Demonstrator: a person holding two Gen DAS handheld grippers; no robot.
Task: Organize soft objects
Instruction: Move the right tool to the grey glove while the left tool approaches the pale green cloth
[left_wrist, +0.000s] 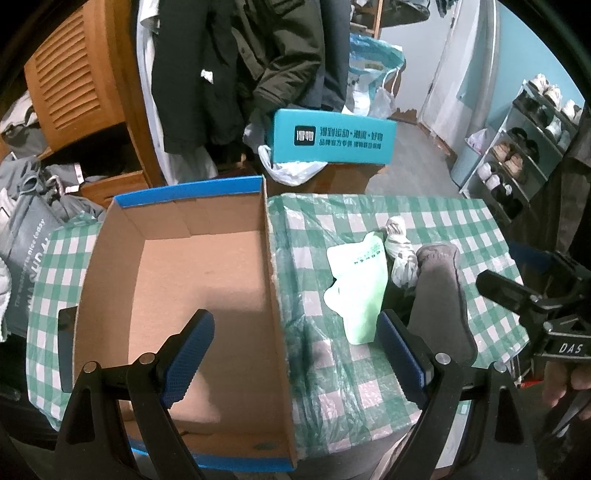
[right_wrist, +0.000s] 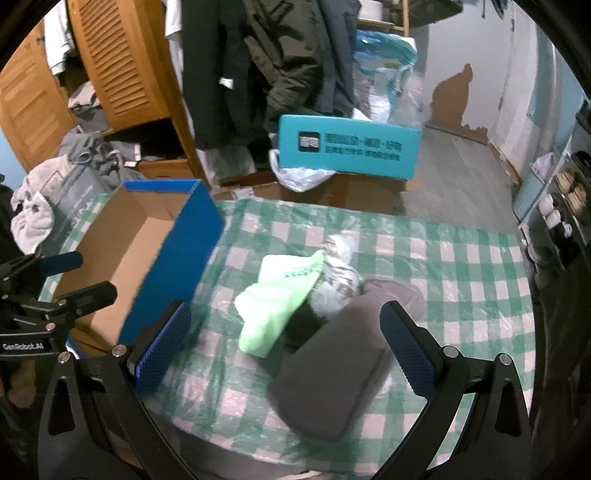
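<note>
An empty cardboard box (left_wrist: 173, 295) with blue rims stands on the left of the checked tablecloth (left_wrist: 443, 221). To its right lie a light green sock (left_wrist: 360, 284), a white patterned sock (left_wrist: 400, 251) and a dark grey sock (left_wrist: 439, 302). My left gripper (left_wrist: 291, 354) is open, straddling the box's right wall. In the right wrist view, my right gripper (right_wrist: 286, 350) is open above the near end of the dark grey sock (right_wrist: 332, 373), with the green sock (right_wrist: 277, 295), the white sock (right_wrist: 338, 273) and the box (right_wrist: 122, 258) beyond.
A teal shoebox (left_wrist: 332, 138) sits on a carton behind the table, with plastic bags and hanging coats behind it. A wooden wardrobe (left_wrist: 81, 85) and piled clothes are at the left. A shoe rack (left_wrist: 524, 147) stands at the right.
</note>
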